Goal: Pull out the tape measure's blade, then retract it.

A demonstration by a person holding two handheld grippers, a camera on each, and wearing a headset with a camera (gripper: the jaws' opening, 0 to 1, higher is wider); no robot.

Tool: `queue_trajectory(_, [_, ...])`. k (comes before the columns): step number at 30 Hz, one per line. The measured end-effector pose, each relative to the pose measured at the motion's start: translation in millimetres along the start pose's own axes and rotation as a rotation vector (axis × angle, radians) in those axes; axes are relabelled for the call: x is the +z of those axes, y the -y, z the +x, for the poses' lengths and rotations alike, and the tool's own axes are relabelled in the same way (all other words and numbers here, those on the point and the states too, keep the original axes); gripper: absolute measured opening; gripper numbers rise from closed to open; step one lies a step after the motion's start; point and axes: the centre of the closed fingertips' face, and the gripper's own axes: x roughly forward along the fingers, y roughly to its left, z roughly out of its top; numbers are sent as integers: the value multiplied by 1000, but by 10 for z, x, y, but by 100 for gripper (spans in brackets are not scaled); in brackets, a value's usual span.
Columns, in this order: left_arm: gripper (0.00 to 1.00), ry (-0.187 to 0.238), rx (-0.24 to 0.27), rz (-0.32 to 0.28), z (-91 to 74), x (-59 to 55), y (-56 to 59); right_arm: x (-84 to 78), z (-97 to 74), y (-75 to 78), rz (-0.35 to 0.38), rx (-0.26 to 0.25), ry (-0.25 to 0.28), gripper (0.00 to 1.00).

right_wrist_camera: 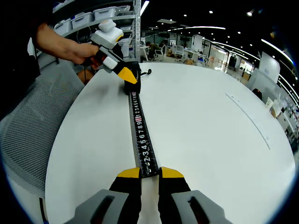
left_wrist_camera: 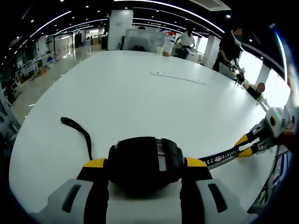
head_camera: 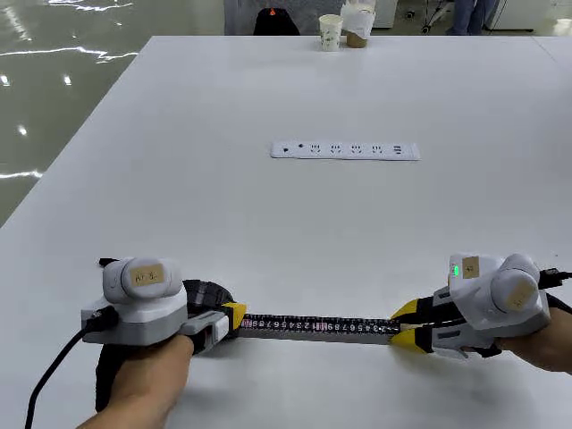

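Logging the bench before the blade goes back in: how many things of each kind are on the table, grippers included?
tape measure: 1
power strip: 1
cups: 2, patterned cup and brown cup, both at the far edge
grippers: 2, left gripper and right gripper
Total: 6

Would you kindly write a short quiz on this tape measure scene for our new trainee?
1. True or false: the blade is fully retracted.
2. What does the right gripper clamp? A: the blade's end. B: the strap. C: a paper cup.
3. Fill in: the left gripper grips the tape measure's black ___.
Key: 1 false; 2 A; 3 case.
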Motion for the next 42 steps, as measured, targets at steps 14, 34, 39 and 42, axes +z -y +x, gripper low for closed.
queue_trajectory(14, [56,-3,-4,-3,0,1,1,119,115,-35,-4,14,14,9])
queue_trajectory(34, [57,-5,-10,-14,2,-3,-6,279,243,-66,-16,30,28,10])
queue_trajectory(39, [57,-7,-14,-16,1,-2,-7,331,287,-76,-21,34,30,10])
queue_trajectory(42, [57,-6,-15,-16,4,-1,-10,357,311,-81,-20,37,32,10])
